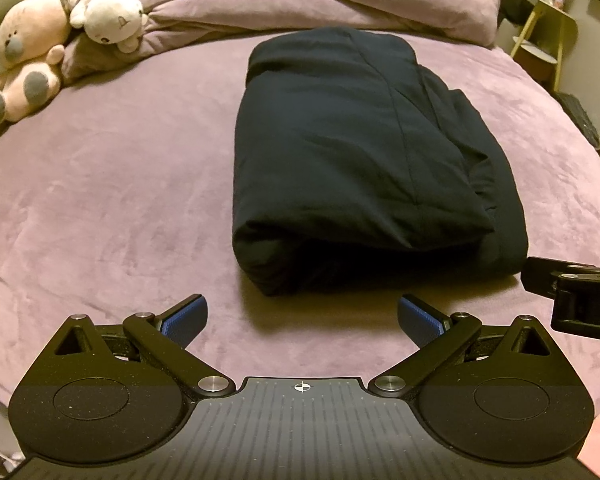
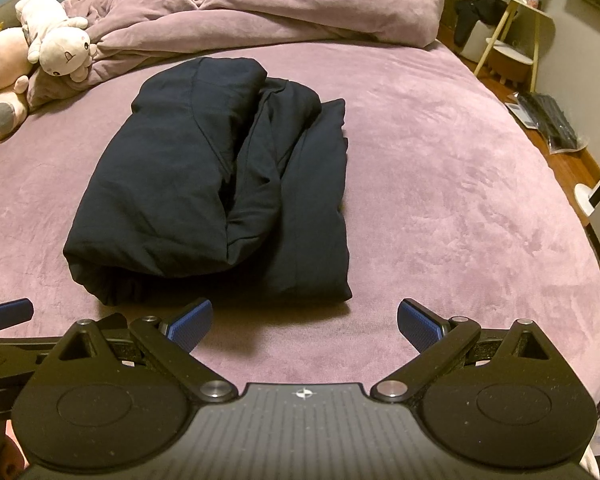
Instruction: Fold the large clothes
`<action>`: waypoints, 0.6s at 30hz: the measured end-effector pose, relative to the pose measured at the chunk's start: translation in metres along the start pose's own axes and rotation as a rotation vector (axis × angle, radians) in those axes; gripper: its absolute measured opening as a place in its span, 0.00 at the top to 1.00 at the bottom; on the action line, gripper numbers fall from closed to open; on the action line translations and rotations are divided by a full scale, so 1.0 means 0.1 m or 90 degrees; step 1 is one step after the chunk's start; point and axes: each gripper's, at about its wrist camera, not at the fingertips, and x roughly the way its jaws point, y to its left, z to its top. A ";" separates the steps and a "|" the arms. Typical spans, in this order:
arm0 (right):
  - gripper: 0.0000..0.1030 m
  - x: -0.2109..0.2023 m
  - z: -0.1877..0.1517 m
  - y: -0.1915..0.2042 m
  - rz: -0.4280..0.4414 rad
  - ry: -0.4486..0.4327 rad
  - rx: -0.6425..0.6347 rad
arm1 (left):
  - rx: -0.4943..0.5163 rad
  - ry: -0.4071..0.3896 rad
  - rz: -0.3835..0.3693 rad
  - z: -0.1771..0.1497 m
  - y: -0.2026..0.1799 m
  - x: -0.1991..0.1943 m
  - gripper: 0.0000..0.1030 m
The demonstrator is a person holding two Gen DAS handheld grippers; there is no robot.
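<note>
Both grippers (image 1: pixel 302 317) (image 2: pixel 304 319) held apart, empty | dark garment (image 2: pixel 204 200) folded | risk: loose right layers (image 2: pixel 312 184) dragged open by careless regrasp

Ahead of the left gripper (image 1: pixel 302 318), matt black plastic with ribbed blue rubbery pads and bright metal pivot pins, lies the dark navy garment (image 1: pixel 352 152): smooth, dull woven cloth, softly padded. Under it the bed cover (image 1: pixel 112 184) is mauve plush with a brushed, velvety nap. Far left sit fuzzy soft toys (image 1: pixel 32 52). The right gripper (image 2: pixel 305 320) looks alike.
</note>
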 end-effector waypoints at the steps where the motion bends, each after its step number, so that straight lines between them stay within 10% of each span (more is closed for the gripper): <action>1: 0.04 0.00 0.00 0.00 0.000 0.000 0.000 | 0.000 0.000 -0.001 0.00 0.00 0.00 0.00; 18: 0.04 -0.01 0.03 -0.01 0.000 -0.003 0.000 | 0.013 -0.005 0.007 0.00 -0.05 0.00 0.00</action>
